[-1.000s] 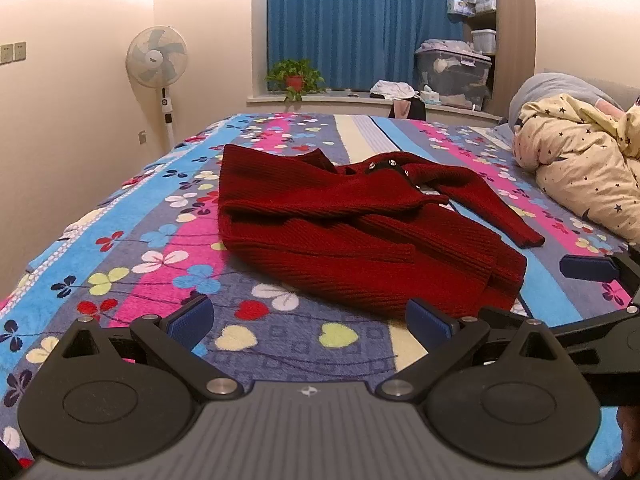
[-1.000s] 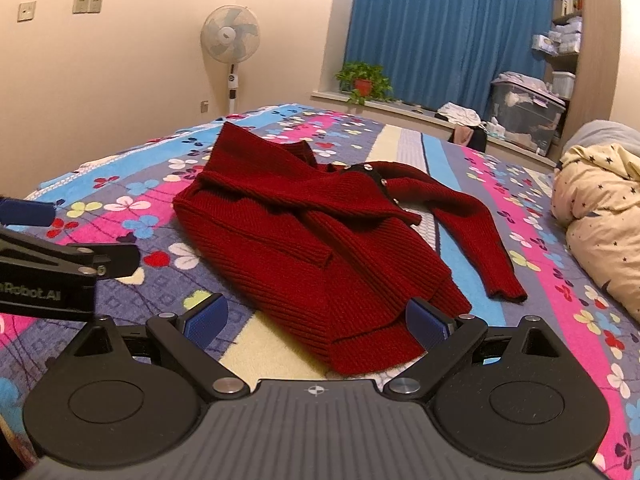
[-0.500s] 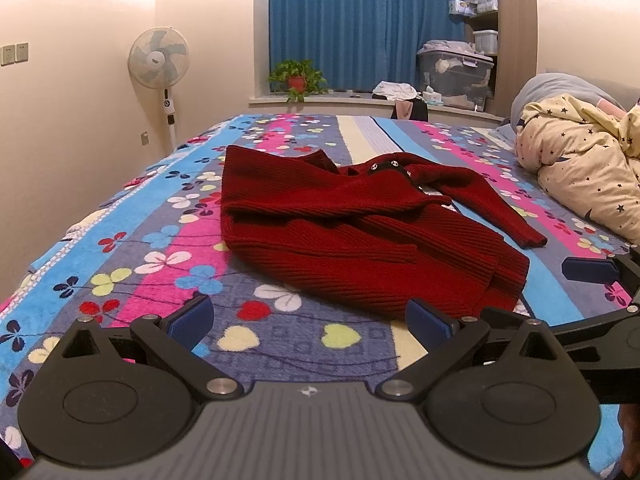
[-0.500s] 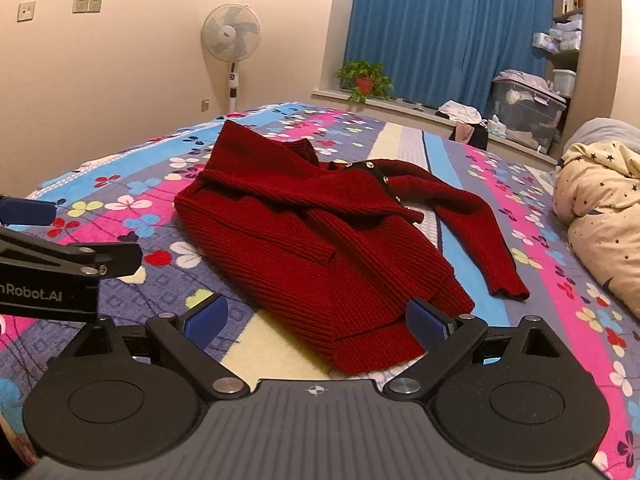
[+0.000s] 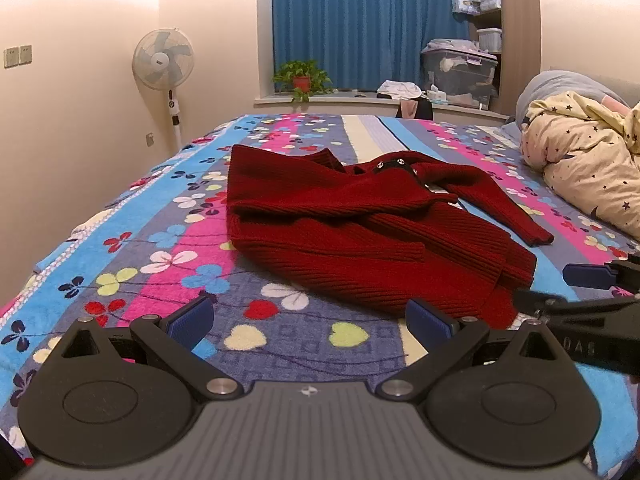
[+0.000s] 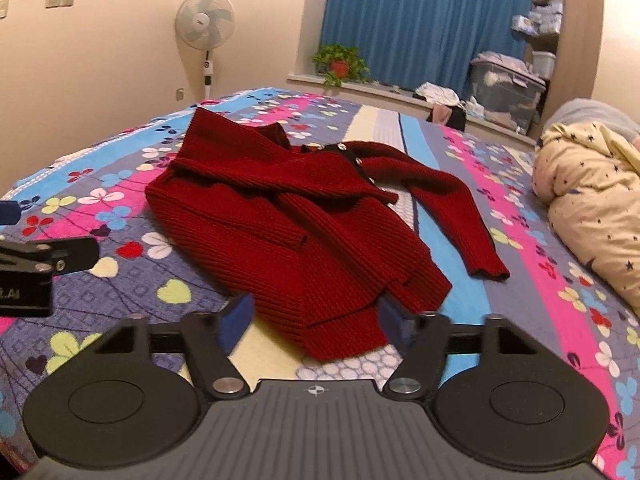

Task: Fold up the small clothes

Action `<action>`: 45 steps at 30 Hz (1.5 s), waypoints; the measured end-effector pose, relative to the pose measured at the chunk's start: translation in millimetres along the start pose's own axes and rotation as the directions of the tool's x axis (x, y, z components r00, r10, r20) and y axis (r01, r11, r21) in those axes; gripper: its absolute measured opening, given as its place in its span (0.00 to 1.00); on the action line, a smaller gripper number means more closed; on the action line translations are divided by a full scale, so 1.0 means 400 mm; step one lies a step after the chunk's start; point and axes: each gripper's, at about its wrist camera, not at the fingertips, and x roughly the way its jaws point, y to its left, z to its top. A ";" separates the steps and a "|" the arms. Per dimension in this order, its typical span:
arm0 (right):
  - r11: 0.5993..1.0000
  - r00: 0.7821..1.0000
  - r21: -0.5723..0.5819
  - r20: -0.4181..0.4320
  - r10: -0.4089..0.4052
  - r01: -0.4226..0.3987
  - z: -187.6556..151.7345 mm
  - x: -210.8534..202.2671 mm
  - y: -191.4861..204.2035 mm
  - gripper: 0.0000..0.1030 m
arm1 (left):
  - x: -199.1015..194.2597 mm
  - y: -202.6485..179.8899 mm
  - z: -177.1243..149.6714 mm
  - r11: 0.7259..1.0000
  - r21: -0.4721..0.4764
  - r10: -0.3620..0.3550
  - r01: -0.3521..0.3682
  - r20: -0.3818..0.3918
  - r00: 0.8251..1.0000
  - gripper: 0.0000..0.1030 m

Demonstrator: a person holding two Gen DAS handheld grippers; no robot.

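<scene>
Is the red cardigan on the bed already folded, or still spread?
Partly folded. One sleeve of the red cardigan lies across its body; the other sleeve still stretches out over the bed.

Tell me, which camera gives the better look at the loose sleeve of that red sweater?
The right wrist view. There the sleeve runs unblocked from shoulder to cuff across the bedspread, beside the red knitted cardigan. The left wrist view shows the same sleeve flatter and more foreshortened, though its cuff is still visible.
</scene>
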 end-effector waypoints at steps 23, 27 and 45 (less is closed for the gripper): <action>0.977 0.991 0.165 -0.020 -0.135 0.136 0.013 0.002 -0.082 0.75 | 0.003 -0.009 -0.013 1.000 0.025 -0.013 0.013 0.010 1.000 0.98; 0.970 0.993 0.216 0.001 -0.116 0.113 0.032 -0.019 -0.108 0.74 | 0.014 -0.009 -0.028 0.998 0.060 0.008 -0.009 0.018 1.000 0.95; 0.833 0.999 0.551 -0.041 -0.027 0.045 0.086 0.114 -0.515 0.22 | 0.167 -0.144 0.003 0.982 0.162 -0.079 0.095 -0.100 0.992 0.53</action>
